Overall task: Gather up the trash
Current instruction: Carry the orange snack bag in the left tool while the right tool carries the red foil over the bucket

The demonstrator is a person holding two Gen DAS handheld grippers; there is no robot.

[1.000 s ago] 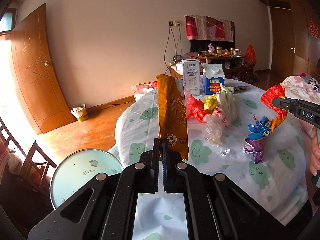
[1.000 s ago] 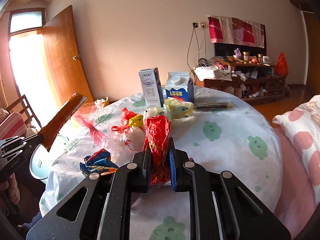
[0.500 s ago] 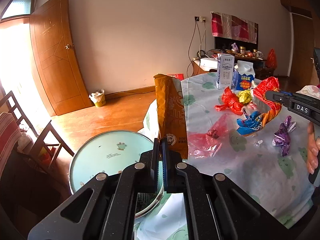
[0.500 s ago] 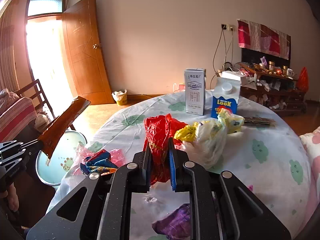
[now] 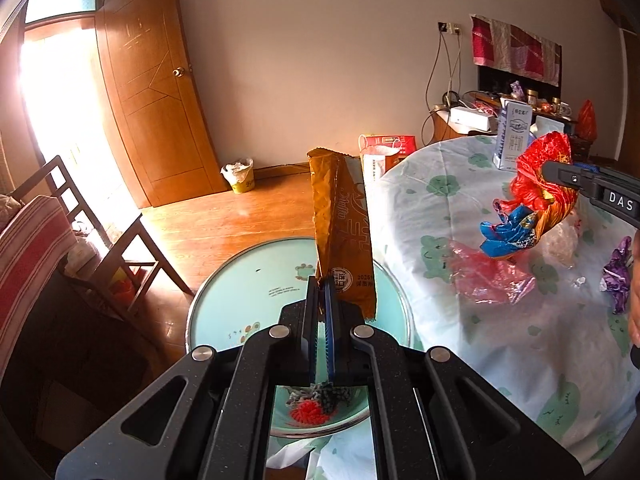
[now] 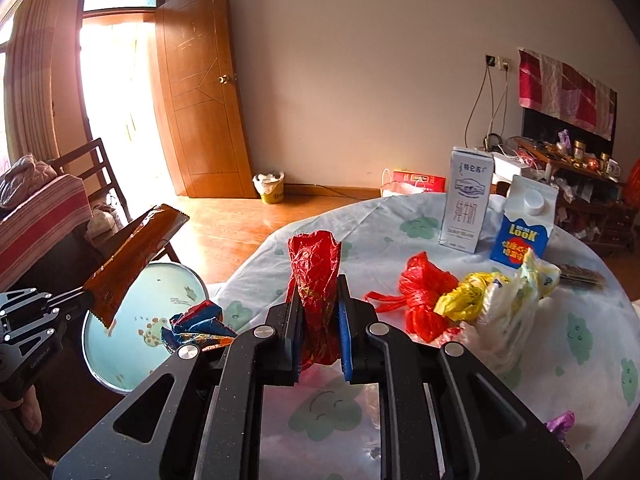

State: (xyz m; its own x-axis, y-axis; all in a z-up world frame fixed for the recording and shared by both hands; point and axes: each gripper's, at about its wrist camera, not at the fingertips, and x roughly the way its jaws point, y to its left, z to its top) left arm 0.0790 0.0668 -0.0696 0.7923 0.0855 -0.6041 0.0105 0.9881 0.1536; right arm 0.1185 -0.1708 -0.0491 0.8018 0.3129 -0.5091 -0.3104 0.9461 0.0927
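Observation:
My left gripper (image 5: pixel 323 286) is shut on the lower end of a long orange-brown snack wrapper (image 5: pixel 340 216), which stands upright over a pale blue round bin (image 5: pixel 248 292) on the floor beside the table. Red and grey scraps (image 5: pixel 316 404) lie in the bin. My right gripper (image 6: pixel 320 300) is shut on a crumpled red wrapper (image 6: pixel 316 272) above the table's left edge. A blue wrapper (image 6: pixel 200 320) hangs at its lower left. From the right wrist view the left gripper (image 6: pixel 80 296) and its wrapper (image 6: pixel 132 256) sit above the bin (image 6: pixel 132 340).
On the round table with a cloud-print cloth (image 6: pixel 580 328) stand two milk cartons (image 6: pixel 466 204) (image 6: pixel 524 224), a red bag (image 6: pixel 424 292), yellow-white bags (image 6: pixel 504 312), a pink film bag (image 5: pixel 488 276) and a purple wrapper (image 5: pixel 618 276). A wooden chair (image 5: pixel 100 240) stands left of the bin.
Both grippers have swung left with their wrappers, away from the table's middle. The orange-brown wrapper now hangs over the round bin, and the red wrapper has reached the table's left edge.

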